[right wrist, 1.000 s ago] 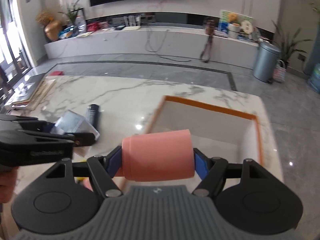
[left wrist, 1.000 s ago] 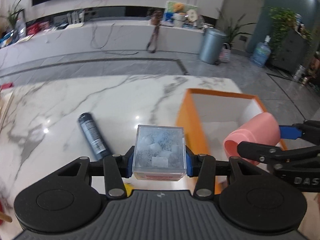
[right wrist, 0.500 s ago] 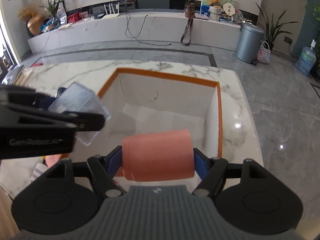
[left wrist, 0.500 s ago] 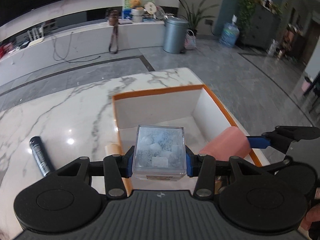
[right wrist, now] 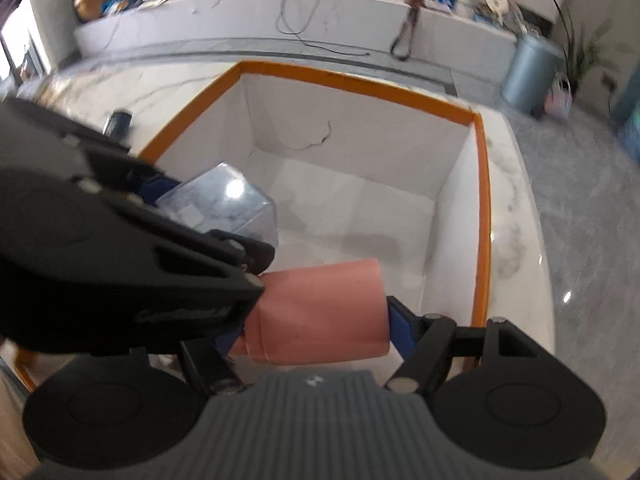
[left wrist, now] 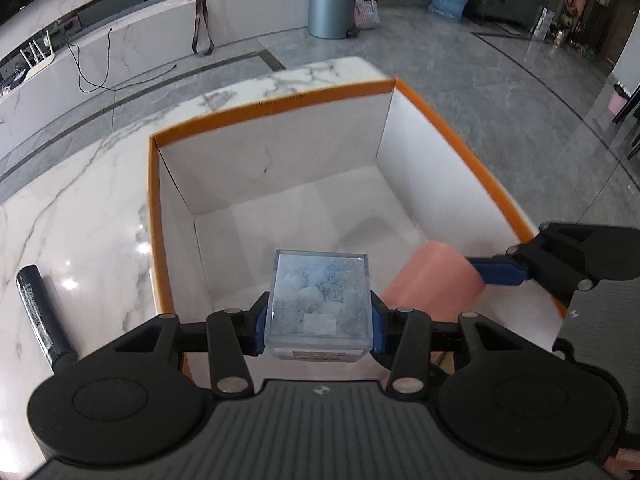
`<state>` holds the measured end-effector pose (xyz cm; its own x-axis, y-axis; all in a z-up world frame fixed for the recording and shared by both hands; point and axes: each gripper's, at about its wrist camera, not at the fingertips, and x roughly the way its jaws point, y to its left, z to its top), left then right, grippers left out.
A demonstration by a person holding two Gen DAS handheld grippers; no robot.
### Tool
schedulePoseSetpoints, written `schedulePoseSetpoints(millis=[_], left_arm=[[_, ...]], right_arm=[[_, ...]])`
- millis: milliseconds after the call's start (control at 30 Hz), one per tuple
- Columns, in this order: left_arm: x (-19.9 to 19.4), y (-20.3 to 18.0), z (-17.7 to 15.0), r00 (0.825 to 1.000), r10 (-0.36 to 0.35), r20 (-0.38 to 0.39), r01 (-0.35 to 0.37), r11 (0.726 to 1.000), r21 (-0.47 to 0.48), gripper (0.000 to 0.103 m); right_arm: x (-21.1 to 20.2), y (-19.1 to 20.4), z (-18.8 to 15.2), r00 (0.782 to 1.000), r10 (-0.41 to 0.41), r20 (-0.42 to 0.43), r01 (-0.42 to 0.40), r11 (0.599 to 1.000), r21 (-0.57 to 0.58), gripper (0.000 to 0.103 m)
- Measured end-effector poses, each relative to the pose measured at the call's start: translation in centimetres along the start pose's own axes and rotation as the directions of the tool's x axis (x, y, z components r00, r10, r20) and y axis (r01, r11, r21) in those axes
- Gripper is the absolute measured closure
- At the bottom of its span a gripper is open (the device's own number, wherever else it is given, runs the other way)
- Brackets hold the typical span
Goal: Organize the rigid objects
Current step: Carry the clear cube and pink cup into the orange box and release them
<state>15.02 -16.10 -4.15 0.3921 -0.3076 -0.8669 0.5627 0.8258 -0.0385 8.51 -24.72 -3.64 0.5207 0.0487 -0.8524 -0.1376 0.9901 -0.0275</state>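
My left gripper is shut on a clear plastic cube box and holds it inside the open top of a white box with an orange rim. My right gripper is shut on a pink cup, held on its side over the same box, near its front. The cup shows just right of the cube in the left wrist view. The cube and left gripper body cross the left half of the right wrist view. The box floor is bare.
A dark cylindrical bottle lies on the marble table left of the box; its end shows in the right wrist view. The table's right edge is close beyond the box. A grey bin stands on the floor behind.
Both grippers have moved forward and down over the box with their loads, coming closer together. The left one swung right, away from the bottle. The holds have not changed.
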Motion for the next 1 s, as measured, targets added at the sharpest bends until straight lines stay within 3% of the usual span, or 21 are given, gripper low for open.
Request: schedulePoseSetpoints(millis=[267, 733, 1000], left_arm=[[1.2, -0.2, -0.5, 0.999, 0.022, -0.032, -0.020, 0.999, 0.041, 0.050], [1.9, -1.1, -0.9, 0.997, 0.053, -0.051, -0.048, 0.994, 0.096, 0.050], [3.0, -2.0, -1.1, 0.989, 0.120, -0.083, -0.106, 0.982, 0.156, 0.050]], right_arm=[[1.0, 1.2, -0.3, 0.998, -0.068, -0.015, 0.066, 0.992, -0.109, 0.029], [-0.6, 0.6, -1.0, 0.998, -0.054, -0.020, 0.052, 0.993, -0.111, 0.026], [-0.6, 0.8, -1.0, 0.998, -0.046, -0.037, 0.041, 0.990, -0.137, 0.025]])
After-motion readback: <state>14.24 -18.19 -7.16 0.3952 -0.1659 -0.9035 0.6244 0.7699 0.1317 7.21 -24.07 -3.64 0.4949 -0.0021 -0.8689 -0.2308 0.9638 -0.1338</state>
